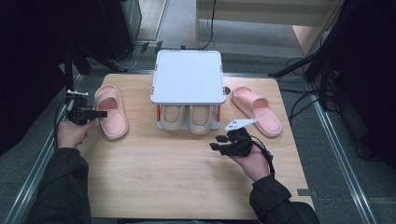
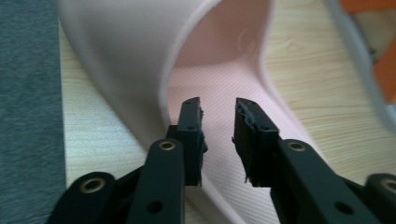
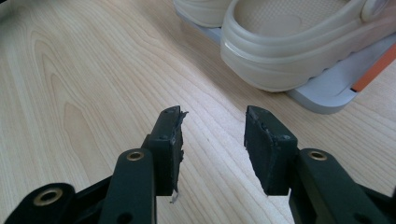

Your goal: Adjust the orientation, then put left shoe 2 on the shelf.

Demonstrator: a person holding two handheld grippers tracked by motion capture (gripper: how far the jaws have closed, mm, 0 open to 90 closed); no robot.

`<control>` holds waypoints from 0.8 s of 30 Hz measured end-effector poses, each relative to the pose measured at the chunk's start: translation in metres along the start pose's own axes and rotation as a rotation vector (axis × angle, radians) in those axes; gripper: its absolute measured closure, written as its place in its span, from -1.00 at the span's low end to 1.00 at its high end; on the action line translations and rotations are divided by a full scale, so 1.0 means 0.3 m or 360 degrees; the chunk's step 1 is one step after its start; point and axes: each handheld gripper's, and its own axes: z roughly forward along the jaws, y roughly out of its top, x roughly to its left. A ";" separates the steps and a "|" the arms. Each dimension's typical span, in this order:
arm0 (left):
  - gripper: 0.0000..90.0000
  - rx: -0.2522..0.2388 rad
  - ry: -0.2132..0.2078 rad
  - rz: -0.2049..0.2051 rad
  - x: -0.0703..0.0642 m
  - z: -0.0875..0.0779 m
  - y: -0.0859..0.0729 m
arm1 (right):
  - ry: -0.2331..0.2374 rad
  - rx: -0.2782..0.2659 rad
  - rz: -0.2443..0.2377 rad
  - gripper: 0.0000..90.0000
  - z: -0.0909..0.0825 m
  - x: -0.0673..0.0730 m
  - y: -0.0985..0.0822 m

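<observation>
A pink slipper (image 1: 111,112) lies on the left of the wooden table (image 1: 163,177), and its mate (image 1: 257,110) lies on the right. My left gripper (image 1: 100,114) is at the left slipper's outer side. In the left gripper view that gripper (image 2: 218,107) stands open over the slipper's (image 2: 140,56) footbed, just behind the strap, with nothing pinched between the pads. My right gripper (image 1: 215,142) hovers open over bare wood in front of the rack; in the right gripper view (image 3: 212,116) its jaws are empty.
A small grey two-level rack (image 1: 188,77) with orange posts stands at the table's middle back. A pair of beige slippers (image 1: 187,119) sits on its lower shelf (image 3: 322,100); one beige heel (image 3: 289,46) is close ahead of the right jaws. Cables and stands surround the table.
</observation>
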 end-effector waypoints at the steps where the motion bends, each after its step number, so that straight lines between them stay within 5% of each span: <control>1: 0.49 -0.0022 -0.0003 -0.0023 0.001 -0.013 0.000 | 0.0001 -0.0001 0.0000 0.27 -0.001 0.001 0.001; 8: 0.24 -0.0086 0.0078 -0.0070 0.039 -0.055 0.000 | -0.0002 -0.0008 -0.0006 0.27 -0.004 -0.002 0.002; 24: 0.12 -0.0017 0.0101 -0.0132 0.109 0.063 0.021 | -0.0080 -0.0025 0.0086 0.27 -0.058 -0.007 -0.056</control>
